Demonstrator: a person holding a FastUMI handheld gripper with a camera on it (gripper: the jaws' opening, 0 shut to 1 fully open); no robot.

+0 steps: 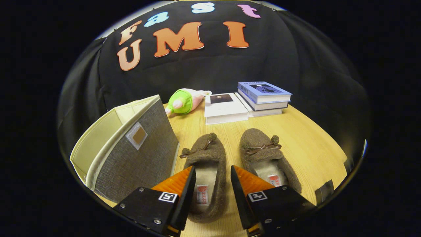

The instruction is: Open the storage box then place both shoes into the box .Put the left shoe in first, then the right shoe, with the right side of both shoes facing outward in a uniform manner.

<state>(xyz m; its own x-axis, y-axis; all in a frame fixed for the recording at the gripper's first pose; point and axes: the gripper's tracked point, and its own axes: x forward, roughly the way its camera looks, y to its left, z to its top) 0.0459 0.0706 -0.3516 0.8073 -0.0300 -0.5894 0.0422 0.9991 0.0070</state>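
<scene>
Two brown fuzzy slippers with bows lie side by side on the wooden table, toes pointing away. The left shoe (207,171) lies between my fingers, its heel part framed by them. The right shoe (266,158) lies just right of the right finger. My gripper (213,172) is open above the left shoe, the fingers apart and not pressing on it. The grey fabric storage box (131,148) with a cream lining stands left of the left shoe, its lid up and its opening facing left and away.
Beyond the shoes lie a white book (225,108) and a stack of books (264,97) with a blue one on top. A green and pink plush toy (184,101) lies behind the box. The table edge (342,164) curves round at the right.
</scene>
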